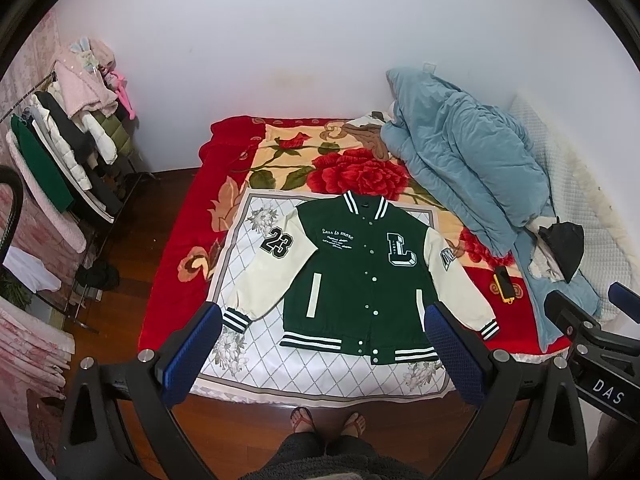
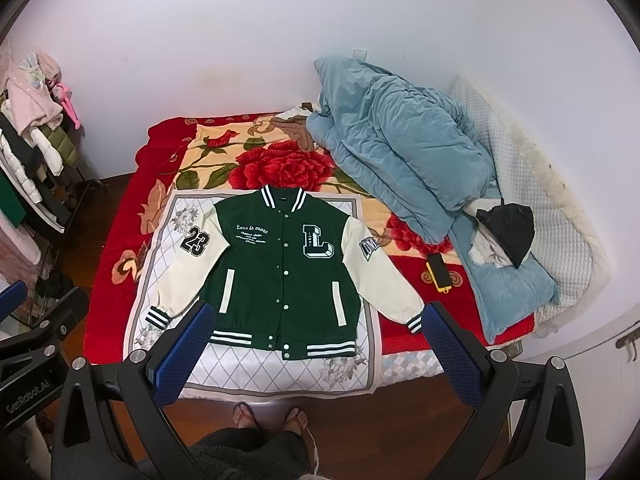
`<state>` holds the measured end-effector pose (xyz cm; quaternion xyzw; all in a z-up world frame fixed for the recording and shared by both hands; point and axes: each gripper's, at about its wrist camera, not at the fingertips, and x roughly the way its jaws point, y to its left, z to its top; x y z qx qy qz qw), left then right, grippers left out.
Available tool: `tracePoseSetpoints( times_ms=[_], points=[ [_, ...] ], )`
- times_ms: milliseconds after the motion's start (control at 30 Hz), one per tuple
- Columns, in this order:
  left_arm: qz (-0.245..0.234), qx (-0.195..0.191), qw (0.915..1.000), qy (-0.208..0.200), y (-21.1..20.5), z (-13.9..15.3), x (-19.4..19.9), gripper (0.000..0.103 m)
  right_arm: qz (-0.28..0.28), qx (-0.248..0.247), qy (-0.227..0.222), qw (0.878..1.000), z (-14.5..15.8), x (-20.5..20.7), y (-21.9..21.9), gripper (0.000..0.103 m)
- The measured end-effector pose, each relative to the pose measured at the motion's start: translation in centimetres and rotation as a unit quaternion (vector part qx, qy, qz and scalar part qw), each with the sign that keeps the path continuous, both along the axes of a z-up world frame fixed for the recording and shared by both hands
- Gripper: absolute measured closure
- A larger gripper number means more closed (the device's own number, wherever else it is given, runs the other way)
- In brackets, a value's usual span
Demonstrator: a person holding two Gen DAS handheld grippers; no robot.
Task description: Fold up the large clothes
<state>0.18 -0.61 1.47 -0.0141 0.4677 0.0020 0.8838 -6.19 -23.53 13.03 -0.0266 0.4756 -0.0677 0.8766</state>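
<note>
A green varsity jacket with cream sleeves lies flat, front up and buttoned, on a white diamond-patterned cloth at the bed's near edge. Its sleeves spread out to both sides. My left gripper is open and held high above the near edge, nothing between its blue pads. My right gripper is open too, likewise raised over the jacket's hem, its fingers far apart and empty. Each gripper shows at the edge of the other's view.
A red floral blanket covers the bed. A blue quilt is heaped at the back right, with a black item and a yellow-cased phone beside it. A clothes rack stands left. The person's feet stand on the wooden floor.
</note>
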Motion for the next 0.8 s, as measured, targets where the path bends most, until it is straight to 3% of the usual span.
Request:
tracePoseSetpoints(
  times_ms=[467,600,800],
  points=[
    [0.000,-0.002,1.0000,-0.002,-0.2,0.4,0.1,0.000,0.000,0.001,-0.003,1.000,0.1,-0.3,0.0,0.000],
    [0.000,-0.002,1.0000,-0.002,-1.0,2.3,0.9,0.000,0.000,0.001,-0.003,1.000,0.3,-0.2,0.0,0.000],
    [-0.001,-0.002,1.0000,-0.003,-1.3,2.4,1.0,0.000,0.000,0.001,-0.003,1.000,0.5,-0.2,0.1,0.000]
  ],
)
